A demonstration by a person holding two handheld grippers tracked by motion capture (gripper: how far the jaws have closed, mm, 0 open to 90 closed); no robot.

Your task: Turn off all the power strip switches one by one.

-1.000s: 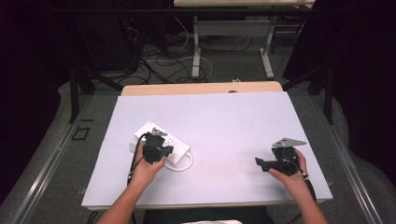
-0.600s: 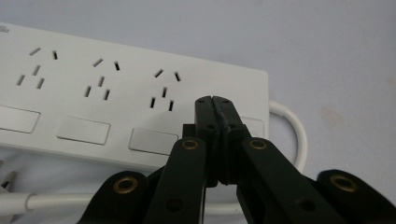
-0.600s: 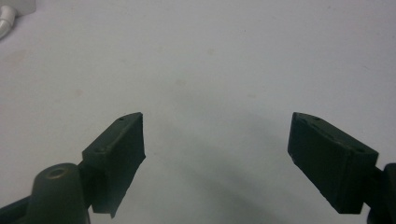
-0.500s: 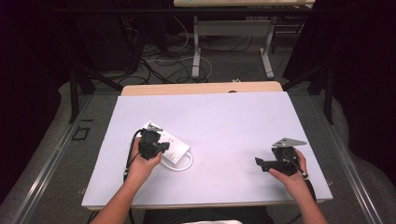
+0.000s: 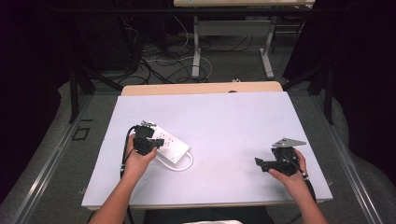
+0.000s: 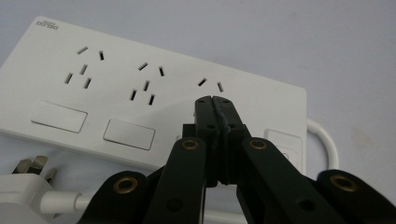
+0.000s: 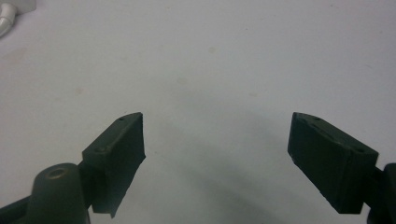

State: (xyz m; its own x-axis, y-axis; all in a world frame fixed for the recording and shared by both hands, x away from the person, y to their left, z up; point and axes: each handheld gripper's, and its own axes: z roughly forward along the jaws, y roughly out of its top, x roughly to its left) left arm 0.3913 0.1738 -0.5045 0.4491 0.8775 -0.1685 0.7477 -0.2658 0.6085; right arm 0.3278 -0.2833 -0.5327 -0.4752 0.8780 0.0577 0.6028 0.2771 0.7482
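Note:
A white power strip (image 5: 172, 146) lies flat on the left part of the white tabletop (image 5: 233, 121), its white cable (image 5: 186, 164) looping at its near side. My left gripper (image 5: 144, 140) hovers over the strip's left end. In the left gripper view, the strip (image 6: 116, 93) shows several sockets and switches. My left gripper (image 6: 215, 100) is shut with nothing between its jaws, tips near the third socket. A white plug (image 6: 21, 186) lies at the bottom left. My right gripper (image 5: 261, 164) rests at the table's right, and my right gripper (image 7: 215, 140) stands open over bare surface.
A wooden strip (image 5: 201, 88) borders the tabletop's far edge. Beyond it, cables (image 5: 159, 60) trail on the floor around the legs of another desk (image 5: 196, 56). The middle of the tabletop between the hands is bare.
My left hand has drifted to the left and a little farther away over the power strip. The right hand has stayed where it was.

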